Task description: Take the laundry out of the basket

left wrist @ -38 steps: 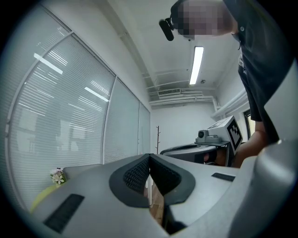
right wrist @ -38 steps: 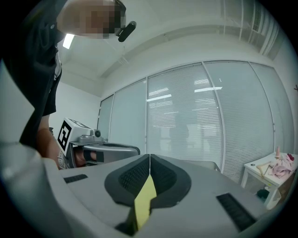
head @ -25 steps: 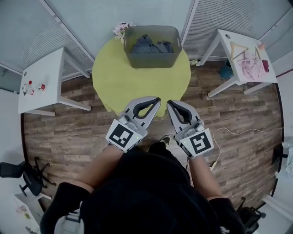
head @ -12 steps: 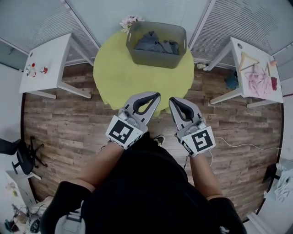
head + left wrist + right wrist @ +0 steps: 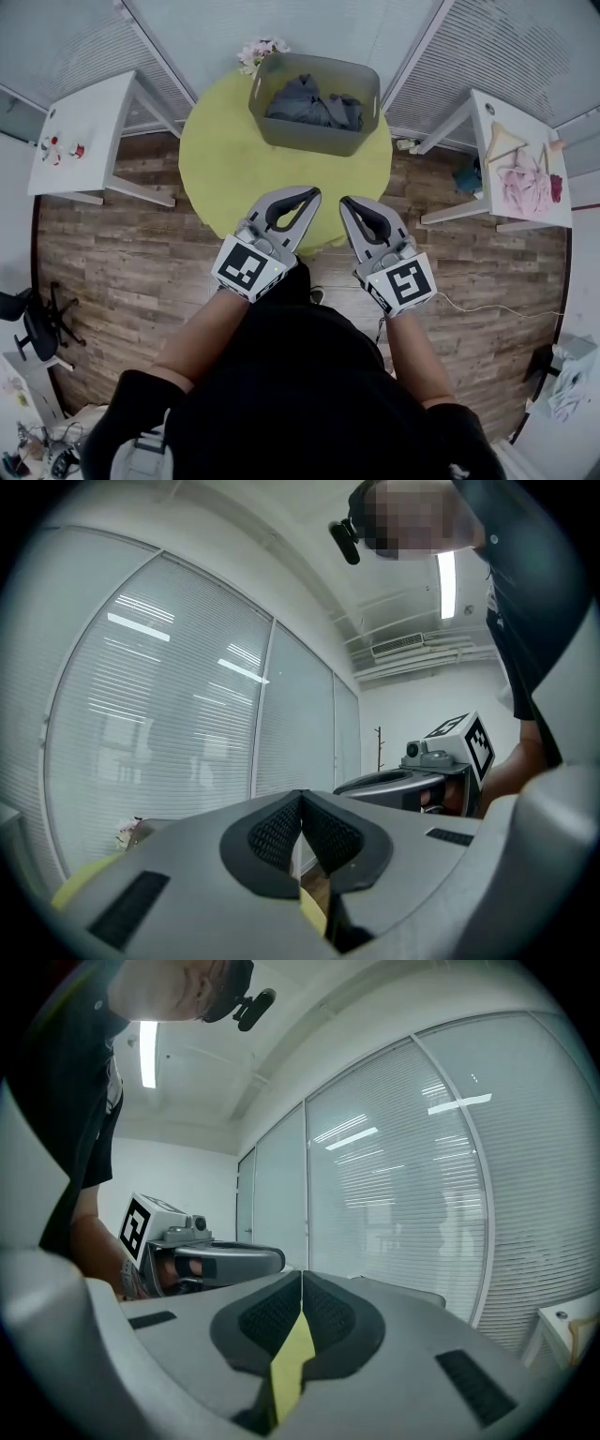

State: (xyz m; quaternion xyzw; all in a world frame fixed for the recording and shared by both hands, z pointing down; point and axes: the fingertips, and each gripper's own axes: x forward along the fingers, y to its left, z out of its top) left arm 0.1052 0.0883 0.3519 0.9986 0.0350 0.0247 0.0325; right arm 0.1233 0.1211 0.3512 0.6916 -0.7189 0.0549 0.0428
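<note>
**Two closed grippers, one full basket**

The round yellow table [image 5: 234, 164] sits in the middle of the room. On its far side stands the gray basket [image 5: 314, 141]. The laundry [image 5: 314, 101] is inside the basket, a heap of dark gray-blue clothes.

The left gripper [image 5: 314, 193] is held over the near edge of the yellow table. Its two jaws are pressed together, tip to tip, and it is empty. The right gripper [image 5: 345, 202] is just beside it, also at the near edge of the table. Its jaws are squeezed tight together and it is empty as well (a thin strip of yellow table shows through the slit lower down). Both grippers are well apart from the basket.

Some small pale flowers [image 5: 259, 52] peek out at the far edge of the table, just beside the basket. Left of the yellow table stands a white side table [image 5: 89, 127] with little red and white things on it. Right of the yellow table is another white table [image 5: 487, 122] that holds a pink cloth [image 5: 525, 183] and a wooden hanger [image 5: 503, 142]. A wooden floor [image 5: 122, 253] lies under the yellow table.
</note>
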